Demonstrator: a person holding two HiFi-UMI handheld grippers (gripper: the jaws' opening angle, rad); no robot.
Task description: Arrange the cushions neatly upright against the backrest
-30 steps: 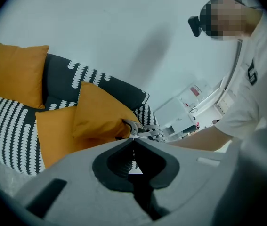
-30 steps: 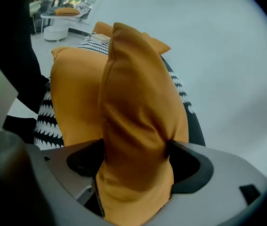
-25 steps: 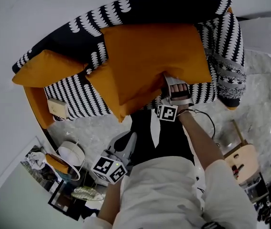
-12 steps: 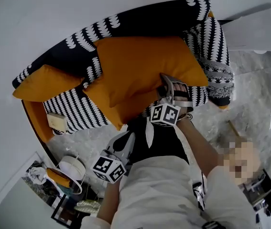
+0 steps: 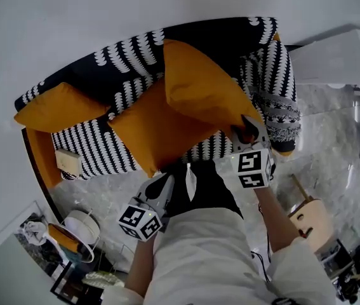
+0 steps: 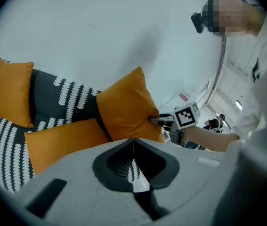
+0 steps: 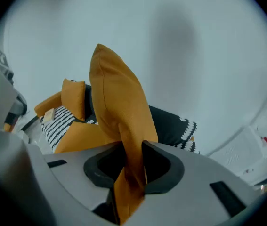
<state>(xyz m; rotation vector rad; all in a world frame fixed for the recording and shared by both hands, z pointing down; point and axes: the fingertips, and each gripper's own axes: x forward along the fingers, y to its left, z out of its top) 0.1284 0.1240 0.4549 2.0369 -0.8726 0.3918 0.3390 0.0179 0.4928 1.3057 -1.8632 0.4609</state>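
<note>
Sofa room is tight: the backrest curves round the far side and an arm closes each end. The right tongs have just been closing and now pinch the near corner of the raised cushion, which stands tilted by the right arm. A flat cushion lies on the seat just left of it. A third cushion stands at the left end. The left tongs are closed together, holding nothing, near the person. The person hides part of the seat's near edge.

Three orange cushions, one sofa, two grippers.
</note>
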